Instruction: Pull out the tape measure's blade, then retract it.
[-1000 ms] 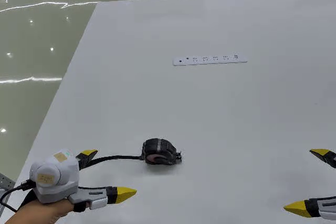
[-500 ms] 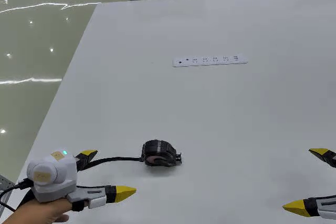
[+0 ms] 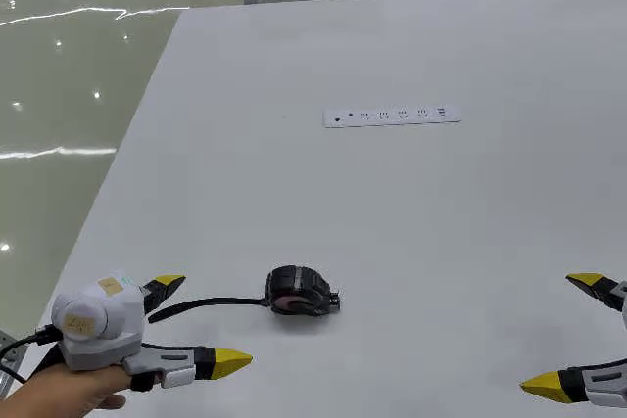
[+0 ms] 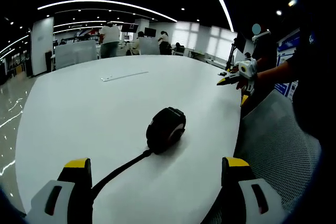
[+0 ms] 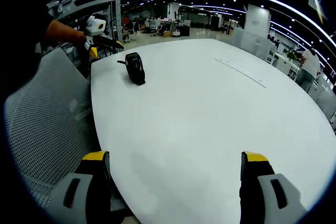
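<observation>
Tape measure (image 4: 166,128) on white table (image 4: 79,108), ahead of parted jaws.

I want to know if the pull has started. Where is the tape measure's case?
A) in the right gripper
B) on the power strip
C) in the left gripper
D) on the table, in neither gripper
D: the tape measure lies on the table, with the left gripper and right gripper both open, apart from its case.

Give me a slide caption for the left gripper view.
Open left gripper faces the black tape measure lying on the white table.
</observation>
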Action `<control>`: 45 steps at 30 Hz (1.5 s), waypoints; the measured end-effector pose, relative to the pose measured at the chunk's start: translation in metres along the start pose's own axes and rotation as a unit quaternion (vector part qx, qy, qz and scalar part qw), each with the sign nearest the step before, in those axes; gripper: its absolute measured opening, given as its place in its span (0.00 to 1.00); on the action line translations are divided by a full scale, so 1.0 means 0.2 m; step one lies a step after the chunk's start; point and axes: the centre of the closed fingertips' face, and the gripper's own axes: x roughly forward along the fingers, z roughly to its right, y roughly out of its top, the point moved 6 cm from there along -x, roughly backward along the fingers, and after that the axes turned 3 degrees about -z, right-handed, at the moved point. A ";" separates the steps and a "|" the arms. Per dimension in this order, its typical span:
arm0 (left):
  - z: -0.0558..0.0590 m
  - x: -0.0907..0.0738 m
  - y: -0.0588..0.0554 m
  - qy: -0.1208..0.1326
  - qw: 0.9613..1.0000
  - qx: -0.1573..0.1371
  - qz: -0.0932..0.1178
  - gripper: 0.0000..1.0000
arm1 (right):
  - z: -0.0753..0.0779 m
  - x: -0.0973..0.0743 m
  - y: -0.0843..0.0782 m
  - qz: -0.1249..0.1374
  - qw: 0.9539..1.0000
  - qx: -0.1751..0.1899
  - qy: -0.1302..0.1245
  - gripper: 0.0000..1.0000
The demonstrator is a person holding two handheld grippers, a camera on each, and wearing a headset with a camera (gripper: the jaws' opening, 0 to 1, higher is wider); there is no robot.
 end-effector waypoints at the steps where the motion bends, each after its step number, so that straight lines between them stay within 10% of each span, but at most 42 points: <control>1: 0.00 0.00 0.00 -0.001 1.000 0.003 -0.001 1.00 | 0.00 0.00 0.00 0.001 1.000 0.000 0.000 1.00; 26: 0.00 0.17 0.17 -0.059 0.994 0.084 -0.027 0.96 | -0.04 0.10 0.16 0.016 0.999 -0.024 0.025 1.00; 35: 0.00 0.24 0.21 -0.074 0.986 0.135 -0.060 0.90 | -0.04 0.13 0.21 0.020 0.999 -0.036 0.033 1.00; 45: 0.03 0.32 0.25 -0.098 0.969 0.201 -0.106 0.88 | -0.05 0.17 0.32 0.039 0.997 -0.039 0.045 1.00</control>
